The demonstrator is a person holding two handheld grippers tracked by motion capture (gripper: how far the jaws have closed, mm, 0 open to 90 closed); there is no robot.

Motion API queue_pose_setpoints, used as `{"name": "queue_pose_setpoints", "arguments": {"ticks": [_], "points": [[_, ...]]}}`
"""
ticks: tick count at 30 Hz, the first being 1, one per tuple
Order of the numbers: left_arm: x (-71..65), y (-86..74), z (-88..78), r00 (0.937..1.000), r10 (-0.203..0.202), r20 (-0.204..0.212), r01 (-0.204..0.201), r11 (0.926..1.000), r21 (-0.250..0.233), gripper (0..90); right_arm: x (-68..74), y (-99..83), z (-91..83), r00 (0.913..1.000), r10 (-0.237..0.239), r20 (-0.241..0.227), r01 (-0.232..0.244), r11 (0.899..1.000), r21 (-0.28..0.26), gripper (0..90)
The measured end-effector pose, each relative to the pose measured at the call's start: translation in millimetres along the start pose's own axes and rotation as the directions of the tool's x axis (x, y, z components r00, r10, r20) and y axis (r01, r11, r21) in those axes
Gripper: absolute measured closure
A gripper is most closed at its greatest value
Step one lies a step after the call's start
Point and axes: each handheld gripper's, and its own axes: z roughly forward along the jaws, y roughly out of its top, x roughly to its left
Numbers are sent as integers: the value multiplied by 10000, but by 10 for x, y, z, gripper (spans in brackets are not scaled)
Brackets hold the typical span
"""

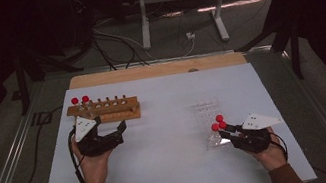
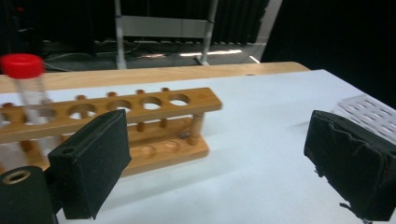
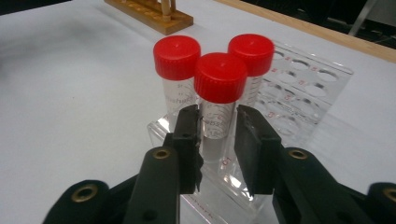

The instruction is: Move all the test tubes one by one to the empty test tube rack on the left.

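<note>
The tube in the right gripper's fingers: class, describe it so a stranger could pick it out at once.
On the white table, find the clear plastic rack near the person's right hand. Three red-capped tubes stand at its near corner. It is the nearest tube, the one with the right gripper shut on its clear body just under the cap.

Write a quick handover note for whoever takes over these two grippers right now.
Right gripper: shut on the nearest red-capped tube, which stands in the clear rack with two more tubes behind it.
Left gripper: open, empty, beside the wooden rack.
Done: two tubes stand at the wooden rack's left end.
Left: likely lift the gripped tube across into a free hole, then the other two.
</note>
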Motion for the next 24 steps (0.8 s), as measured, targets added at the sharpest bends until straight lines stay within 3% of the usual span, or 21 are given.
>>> {"name": "queue_pose_setpoints", "arguments": {"ticks": [10,18,24], "points": [[-99,-12,21,9983,135,569,-142,9998,113,73,9,-3,28,9999,-111,-37,111,9999,92,738],[-133,-31,-25,9970,150,759,-146,9999,-56,72,-2,55,-32,10000,17,-68,-18,9998,-198,740],[-215,-62,-64,9948,413,930,-400,9991,-150,71,-15,122,-115,9998,154,-104,-158,9989,-449,740]]}}
